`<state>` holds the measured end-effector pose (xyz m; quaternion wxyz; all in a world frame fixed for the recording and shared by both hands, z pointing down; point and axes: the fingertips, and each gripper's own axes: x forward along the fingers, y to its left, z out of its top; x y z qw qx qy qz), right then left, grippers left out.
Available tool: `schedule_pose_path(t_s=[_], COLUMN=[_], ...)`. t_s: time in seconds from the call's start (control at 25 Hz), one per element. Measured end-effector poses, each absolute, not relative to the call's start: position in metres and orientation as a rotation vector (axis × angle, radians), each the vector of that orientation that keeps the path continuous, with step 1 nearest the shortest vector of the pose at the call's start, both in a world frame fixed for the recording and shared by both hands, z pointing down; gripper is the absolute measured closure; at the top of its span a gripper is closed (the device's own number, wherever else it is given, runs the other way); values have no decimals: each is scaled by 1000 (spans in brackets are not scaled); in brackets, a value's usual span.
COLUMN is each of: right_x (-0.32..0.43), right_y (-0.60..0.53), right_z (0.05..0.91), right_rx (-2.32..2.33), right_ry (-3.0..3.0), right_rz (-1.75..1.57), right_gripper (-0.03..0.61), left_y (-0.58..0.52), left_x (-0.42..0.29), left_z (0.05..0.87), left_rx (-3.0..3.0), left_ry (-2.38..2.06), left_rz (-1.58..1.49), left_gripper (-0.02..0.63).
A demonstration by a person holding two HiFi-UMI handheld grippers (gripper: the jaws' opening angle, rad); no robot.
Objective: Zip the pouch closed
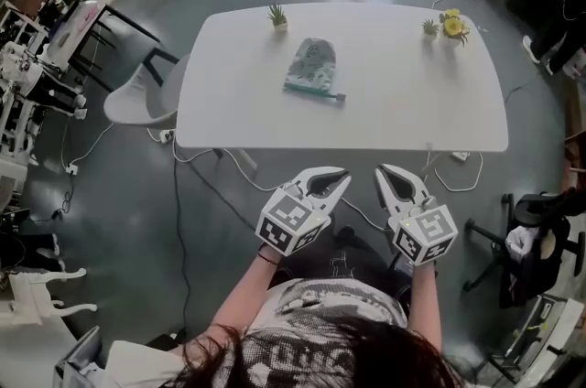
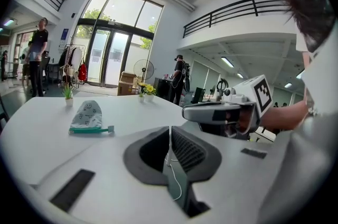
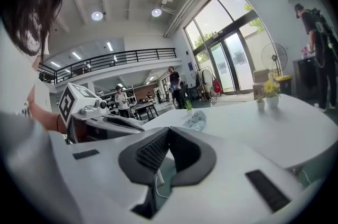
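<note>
The pouch (image 1: 311, 66) is pale with a printed pattern and a teal zipper edge (image 1: 314, 91). It lies flat near the middle of the white table (image 1: 412, 102). Both grippers hang over the floor short of the table's near edge, well apart from the pouch. My left gripper (image 1: 344, 178) is shut with nothing in it, its jaws meeting at the tips (image 2: 170, 129). My right gripper (image 1: 381, 170) is also shut and empty (image 3: 168, 131). The pouch (image 2: 87, 116) shows far left in the left gripper view, and small and distant (image 3: 196, 120) in the right gripper view.
A small potted plant (image 1: 277, 16) stands behind the pouch. Another plant (image 1: 430, 27) and yellow flowers (image 1: 452, 25) stand at the table's far right. A white chair (image 1: 137, 98) is at the table's left, an office chair (image 1: 540, 231) at the right. Cables (image 1: 183, 194) lie on the floor.
</note>
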<state>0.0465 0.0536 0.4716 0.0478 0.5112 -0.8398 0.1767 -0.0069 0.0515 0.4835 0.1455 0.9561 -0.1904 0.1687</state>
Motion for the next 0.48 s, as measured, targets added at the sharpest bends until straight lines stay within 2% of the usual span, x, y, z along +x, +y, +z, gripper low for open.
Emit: schedule_pose_path(t_s=[0.48], right_x=[57], right_y=[70], right_z=[468], right_rx=[1587], right_ry=[-2551], right_rz=[512], right_gripper=[583], left_y=[69], left_x=[6], left_z=[477], left_rx=[2781], left_ry=[-515], left_rz=[482], left_gripper=[600])
